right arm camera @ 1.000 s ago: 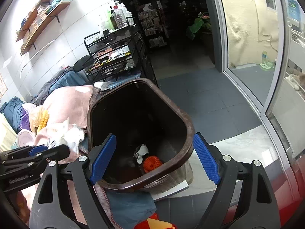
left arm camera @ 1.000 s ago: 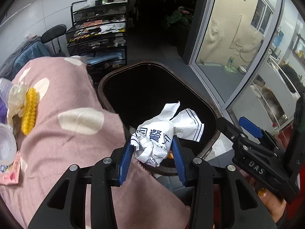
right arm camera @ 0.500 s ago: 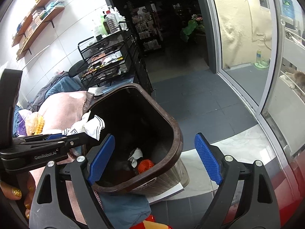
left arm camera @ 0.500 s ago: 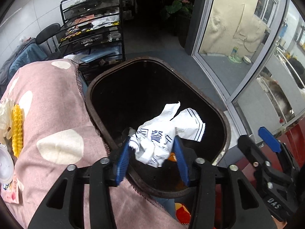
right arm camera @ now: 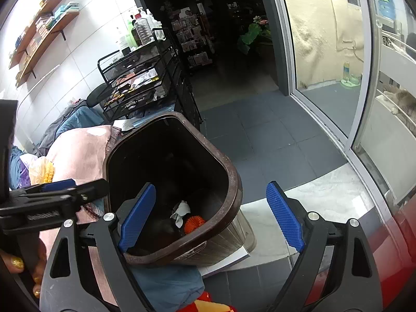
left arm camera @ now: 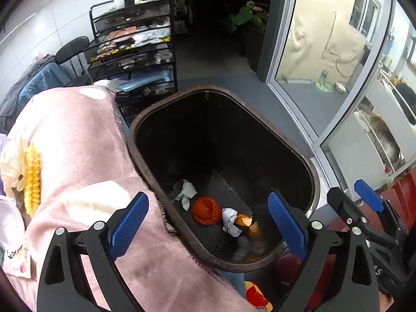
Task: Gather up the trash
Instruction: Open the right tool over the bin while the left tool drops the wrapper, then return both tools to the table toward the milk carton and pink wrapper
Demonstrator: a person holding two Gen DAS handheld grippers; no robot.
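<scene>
A dark brown trash bin [left arm camera: 299, 156] stands beside a table covered in a pink cloth [left arm camera: 78, 156]. In the bin lie a crumpled white paper [left arm camera: 230, 222], another paper scrap [left arm camera: 186, 192], an orange foam net [left arm camera: 206, 210] and orange peel [left arm camera: 244, 219]. My left gripper [left arm camera: 208, 221] is open and empty above the bin's near rim. My right gripper [right arm camera: 212, 215] is open and empty over the same bin [right arm camera: 231, 182]; the net [right arm camera: 193, 223] and a paper scrap [right arm camera: 182, 209] show inside. On the cloth lies a yellow foam net with wrapping [left arm camera: 32, 179].
A black wire shelf cart [left arm camera: 135, 46] stands behind the bin. A white lid [left arm camera: 9, 223] lies at the table's left edge. Glass sliding doors [right arm camera: 325, 65] are at the right, grey floor tiles [right arm camera: 260, 135] in front. Blue cloth [right arm camera: 169, 286] lies below the bin.
My left gripper has opened and let go of the crumpled white paper, which has dropped to the bin's bottom. The right gripper has stayed open over the bin.
</scene>
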